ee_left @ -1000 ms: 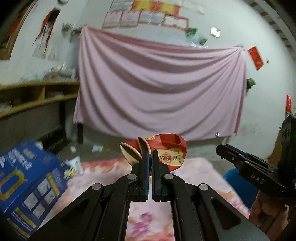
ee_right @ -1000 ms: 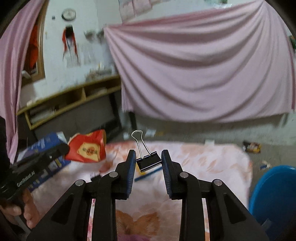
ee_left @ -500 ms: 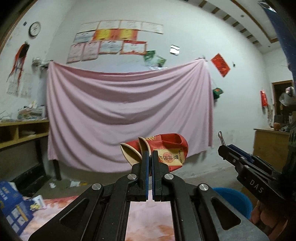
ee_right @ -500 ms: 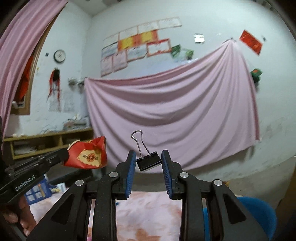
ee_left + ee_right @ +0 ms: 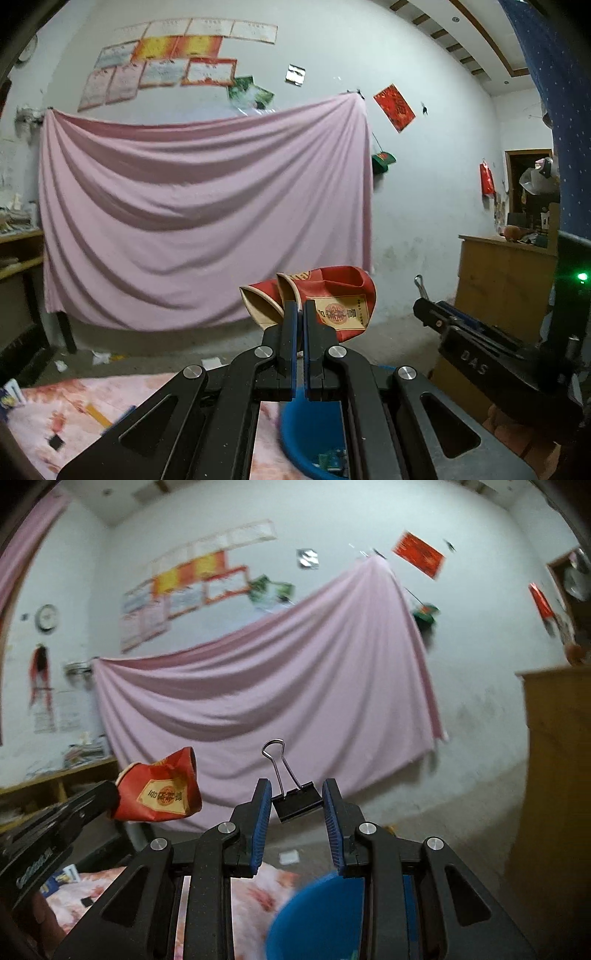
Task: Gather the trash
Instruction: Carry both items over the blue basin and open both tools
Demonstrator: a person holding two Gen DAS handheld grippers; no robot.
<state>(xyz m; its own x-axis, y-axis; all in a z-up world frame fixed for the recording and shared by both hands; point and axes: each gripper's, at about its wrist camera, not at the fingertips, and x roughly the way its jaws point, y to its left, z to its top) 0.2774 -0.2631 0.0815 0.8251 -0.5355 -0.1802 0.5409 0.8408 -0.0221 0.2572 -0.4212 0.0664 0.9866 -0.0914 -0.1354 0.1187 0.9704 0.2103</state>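
Note:
My left gripper is shut on a crushed red paper cup and holds it in the air. The cup also shows at the left of the right wrist view, with the left gripper behind it. My right gripper is shut on a black binder clip, its wire handle pointing up. The right gripper also shows at the right of the left wrist view. A blue bin lies below both grippers, with some trash inside; it also shows in the right wrist view.
A pink floral cloth covers the surface at lower left, with small items on it. A pink sheet hangs on the far wall. A wooden cabinet stands at the right, wooden shelves at the left.
Both grippers have swung right and tilted up with their loads. The blue bin now lies below them; the blue carton has left the view.

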